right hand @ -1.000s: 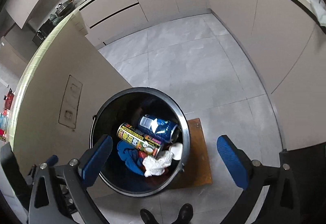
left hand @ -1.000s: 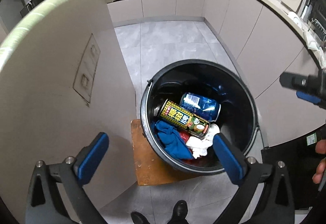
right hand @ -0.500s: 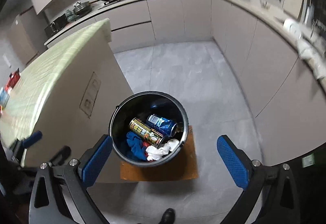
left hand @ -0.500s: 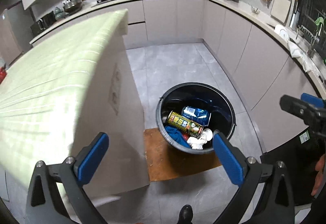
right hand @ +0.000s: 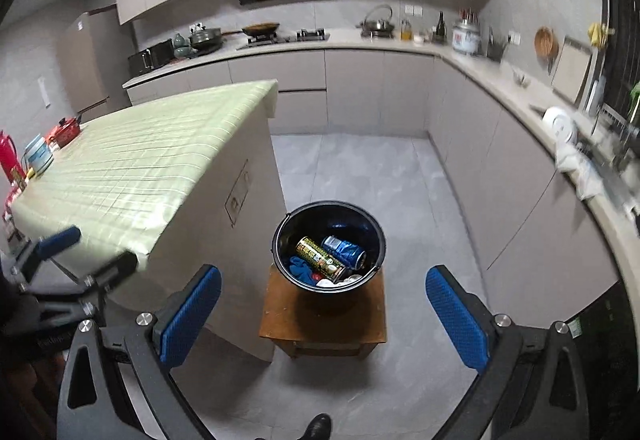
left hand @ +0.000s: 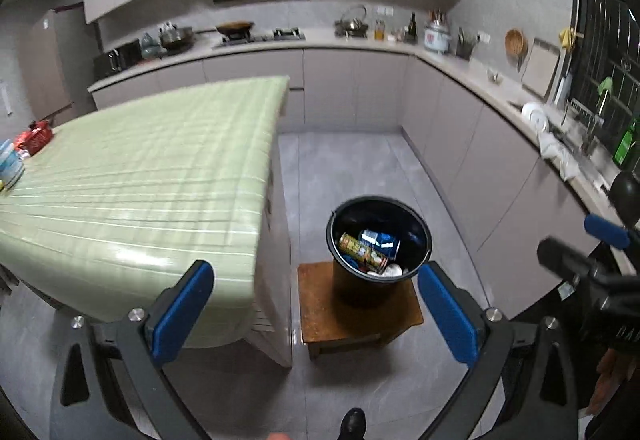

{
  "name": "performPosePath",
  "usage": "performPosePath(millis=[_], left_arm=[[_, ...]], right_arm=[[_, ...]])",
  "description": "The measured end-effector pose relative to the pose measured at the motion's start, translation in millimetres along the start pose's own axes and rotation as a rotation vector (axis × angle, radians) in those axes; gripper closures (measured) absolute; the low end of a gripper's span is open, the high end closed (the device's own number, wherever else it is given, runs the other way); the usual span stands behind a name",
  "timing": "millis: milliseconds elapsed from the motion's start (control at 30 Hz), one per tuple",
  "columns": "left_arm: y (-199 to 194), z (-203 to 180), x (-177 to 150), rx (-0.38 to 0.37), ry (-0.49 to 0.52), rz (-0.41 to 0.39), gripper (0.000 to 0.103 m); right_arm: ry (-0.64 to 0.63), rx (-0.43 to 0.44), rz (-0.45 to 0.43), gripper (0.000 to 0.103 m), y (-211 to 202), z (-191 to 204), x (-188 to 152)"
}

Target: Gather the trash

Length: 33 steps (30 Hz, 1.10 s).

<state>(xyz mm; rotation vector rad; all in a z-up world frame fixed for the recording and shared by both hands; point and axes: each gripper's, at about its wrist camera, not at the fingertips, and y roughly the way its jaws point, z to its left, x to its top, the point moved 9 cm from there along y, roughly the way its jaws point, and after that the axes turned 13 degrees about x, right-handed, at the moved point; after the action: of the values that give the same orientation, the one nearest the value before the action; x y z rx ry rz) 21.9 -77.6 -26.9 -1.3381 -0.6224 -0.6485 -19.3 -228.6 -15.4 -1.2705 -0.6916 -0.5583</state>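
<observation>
**Two empty grippers above a bucket that already holds trash**

Two grippers are spread wide and carry nothing: your left gripper [left hand: 316, 316] and your right gripper [right hand: 324, 316] both hang high over the floor, with the black bucket [right hand: 280, 236] well below them. Judging from this, the step in hand is to fetch the next piece of trash, so turn first toward the largest surface, the island with the green checked cloth [left hand: 160, 168]. Most of the cloth is bare. Only at its far left end stand some items: a red pot [right hand: 66, 130], a round tin [right hand: 38, 156] and a red bottle [right hand: 10, 160]. I cannot tell whether any of these is trash, so look closer before you pick.

Keep the jaws apart during the approach, and come to an item from the side where both pads can reach it. The bucket stands on a low wooden stool [right hand: 280, 320], just beside the island wall, so return above it and release straight down.

Inside the bucket lie a yellow-and-black can [right hand: 320, 258], a blue can [right hand: 344, 248], a blue cloth [right hand: 300, 268] and some white crumpled paper [right hand: 326, 283]. The cans carry printing, but it is too small to read. No other writing is legible.
</observation>
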Motion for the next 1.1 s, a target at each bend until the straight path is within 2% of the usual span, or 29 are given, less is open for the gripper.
performPosePath(millis=[167, 433, 1100], left_arm=[[-21.3, 15.4, 4.5, 0.027, -0.01, -0.064, 0.001], [-31.5, 24.9, 3.5, 0.007, -0.023, -0.092, 0.001], [-47.4, 18.0, -0.9, -0.001, -0.027, -0.102, 0.001]], right_arm=[[-0.006, -0.001, -0.049, 0.0, -28.9, 14.8, 3.1], [-0.034, 0.005, -0.077, 0.0, -47.0, 30.2, 8.2], [-0.034, 0.015, -0.088, 0.0, -55.7, 30.9, 8.1]])
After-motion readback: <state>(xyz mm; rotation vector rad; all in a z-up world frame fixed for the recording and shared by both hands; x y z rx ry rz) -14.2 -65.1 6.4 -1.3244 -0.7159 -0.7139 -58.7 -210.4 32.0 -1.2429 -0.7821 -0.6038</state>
